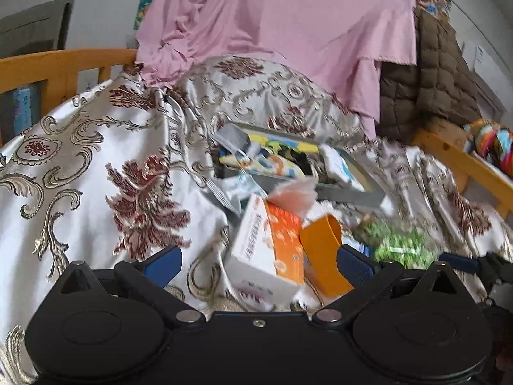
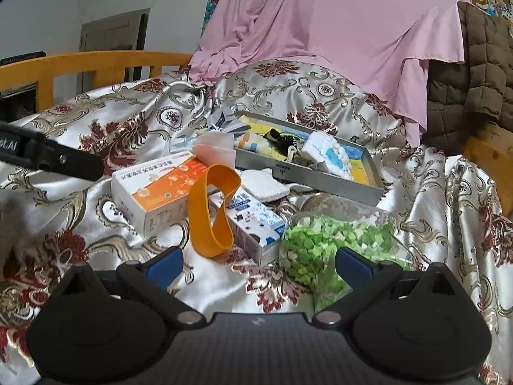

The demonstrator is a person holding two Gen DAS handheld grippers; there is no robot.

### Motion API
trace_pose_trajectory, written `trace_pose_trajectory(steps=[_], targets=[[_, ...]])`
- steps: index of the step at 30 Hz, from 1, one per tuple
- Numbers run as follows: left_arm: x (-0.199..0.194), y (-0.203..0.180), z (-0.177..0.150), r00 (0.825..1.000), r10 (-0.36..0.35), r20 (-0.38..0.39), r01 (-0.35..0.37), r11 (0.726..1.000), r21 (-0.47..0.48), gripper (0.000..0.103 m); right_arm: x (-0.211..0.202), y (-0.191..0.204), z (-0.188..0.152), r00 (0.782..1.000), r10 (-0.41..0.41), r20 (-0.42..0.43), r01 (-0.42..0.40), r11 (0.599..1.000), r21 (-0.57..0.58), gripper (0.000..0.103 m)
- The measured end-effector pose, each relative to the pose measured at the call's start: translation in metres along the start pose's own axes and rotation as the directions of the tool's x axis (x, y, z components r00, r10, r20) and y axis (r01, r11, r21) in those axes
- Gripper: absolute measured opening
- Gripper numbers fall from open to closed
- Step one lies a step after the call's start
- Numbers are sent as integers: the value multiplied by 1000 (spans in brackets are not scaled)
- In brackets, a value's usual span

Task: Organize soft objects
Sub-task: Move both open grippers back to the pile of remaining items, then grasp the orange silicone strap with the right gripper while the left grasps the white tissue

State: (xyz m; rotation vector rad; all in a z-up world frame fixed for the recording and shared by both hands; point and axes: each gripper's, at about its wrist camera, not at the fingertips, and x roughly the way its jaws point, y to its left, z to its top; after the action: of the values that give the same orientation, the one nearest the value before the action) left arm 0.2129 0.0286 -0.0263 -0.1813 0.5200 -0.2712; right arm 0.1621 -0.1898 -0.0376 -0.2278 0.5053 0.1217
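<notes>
Both tools hang over a bed draped in a silver brocade bedspread [image 2: 134,118] with dark red flowers. The right gripper [image 2: 258,264] has its blue-padded jaws spread wide with nothing between them. The left gripper [image 1: 258,264] is likewise spread wide and empty; in the right wrist view its black body pokes in at 9 o'clock.

In the right wrist view, a metal tray [image 2: 323,178] sits at about 1 o'clock from centre, tilted on the rumpled cloth. It holds soft things: a white and blue cloth bundle [image 2: 330,154] at its right end, a black and yellow striped item [image 2: 282,139] in the middle, and pale yellow and blue fabric at the left (the items overlap too much to tell each apart).

Outside the tray, an orange rubber band loop [image 2: 210,211] lies at the centre, draped across a white and blue carton [image 2: 253,221]. At 9 o'clock of the loop is an orange and white box [image 2: 154,192]. A white sponge-like pad [image 2: 261,184] rests just beside the tray's near wall. A clear bag of green pieces [image 2: 330,240] lies at 5 o'clock, near the right gripper's right finger.

Beyond, at 12 o'clock, a pink sheet [image 2: 336,32] hangs over the bedding, with a brown quilted jacket [image 2: 474,73] at 2 o'clock and a wooden bed rail [image 2: 96,61] at 10 o'clock.
</notes>
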Motion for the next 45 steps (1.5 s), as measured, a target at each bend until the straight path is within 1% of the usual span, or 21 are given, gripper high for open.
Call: trace_pose_trajectory(steps=[5, 9, 15, 18, 20, 23, 25, 29, 32, 34, 36, 39, 41, 44, 45], targets=[[11, 7, 9, 999, 3, 38, -2, 999, -44, 102, 8, -4, 7, 999, 12, 41, -12, 1000, 7, 103], [23, 8, 15, 998, -4, 57, 7, 999, -39, 102, 19, -6, 14, 996, 45, 71, -46, 999, 12, 103], [50, 6, 26, 997, -25, 67, 26, 1000, -13, 102, 41, -8, 18, 993, 81, 84, -82, 996, 19, 103], [65, 4, 30, 997, -55, 58, 55, 998, 9, 102, 48, -8, 19, 992, 95, 88, -98, 995, 27, 103], [75, 2, 33, 995, -83, 57, 81, 996, 38, 102, 52, -11, 21, 987, 135, 88, -139, 989, 47, 103], [92, -1, 39, 991, -128, 42, 125, 990, 64, 102, 59, -10, 24, 978, 189, 86, -192, 981, 38, 103], [105, -3, 43, 987, -159, 7, 159, 985, 68, 102, 63, -9, 27, 972, 222, 76, -225, 974, 34, 103], [121, -4, 45, 978, -207, -14, 207, 977, 55, 102, 77, -14, 29, 955, 293, 43, -295, 952, 82, 103], [131, -7, 44, 973, -231, -23, 232, 972, 48, 102, 85, -18, 27, 952, 303, 32, -305, 946, 114, 102], [139, -9, 45, 971, -238, -30, 240, 970, 39, 102, 89, -18, 26, 951, 307, 27, -308, 943, 127, 99], [146, -11, 46, 967, -252, -39, 253, 967, 29, 102, 91, -17, 26, 953, 302, 25, -303, 944, 127, 99], [158, -15, 48, 959, -275, -64, 277, 961, 21, 102, 93, -13, 27, 956, 292, 27, -293, 948, 121, 95], [164, -17, 48, 956, -288, -61, 290, 957, 15, 102, 94, -13, 27, 958, 286, 22, -287, 950, 127, 93], [171, -19, 44, 951, -305, -54, 307, 951, 25, 101, 97, -10, 26, 964, 265, 16, -265, 957, 115, 86], [172, -20, 43, 950, -309, -52, 310, 950, 33, 101, 97, -9, 26, 966, 258, 13, -258, 960, 110, 82]])
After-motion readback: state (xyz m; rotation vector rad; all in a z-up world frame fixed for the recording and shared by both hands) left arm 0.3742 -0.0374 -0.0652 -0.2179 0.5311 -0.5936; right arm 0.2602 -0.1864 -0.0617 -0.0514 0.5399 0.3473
